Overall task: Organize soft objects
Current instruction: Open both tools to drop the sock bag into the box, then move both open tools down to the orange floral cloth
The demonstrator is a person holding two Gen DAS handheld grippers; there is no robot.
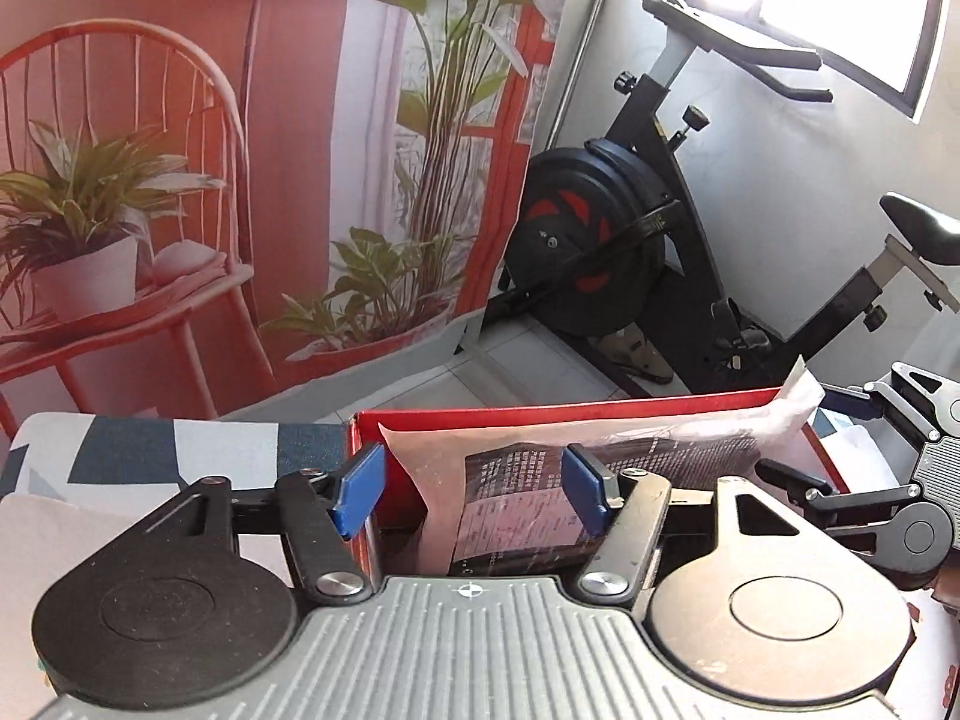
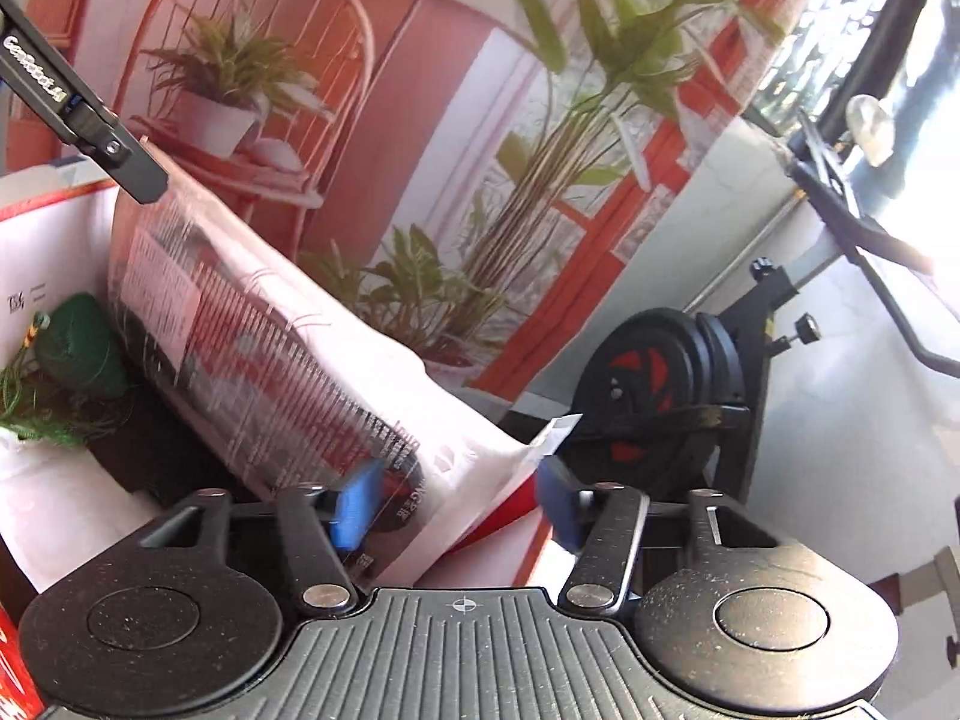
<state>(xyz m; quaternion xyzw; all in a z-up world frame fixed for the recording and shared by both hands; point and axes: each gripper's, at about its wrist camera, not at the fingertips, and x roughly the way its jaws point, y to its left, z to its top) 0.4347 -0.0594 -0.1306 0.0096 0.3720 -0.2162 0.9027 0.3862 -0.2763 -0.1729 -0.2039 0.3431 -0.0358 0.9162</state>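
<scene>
One soft packet (image 2: 288, 354) in clear printed wrap is being left leaning inside the red box (image 1: 600, 411), beside a green netted bundle (image 2: 78, 354). Both the left hand-held gripper (image 1: 474, 489) and the right hand-held gripper (image 2: 459, 501) are being held released, pads clear of the wrap. Whatever else is being sorted cannot be seen, so the share remaining cannot be told.

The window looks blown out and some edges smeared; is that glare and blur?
Left wrist view: the window is pure white glare and straight edges bow from the fisheye. Right wrist view: the plastic bag and blue fingertips are smeared, with glare at the top right.
</scene>
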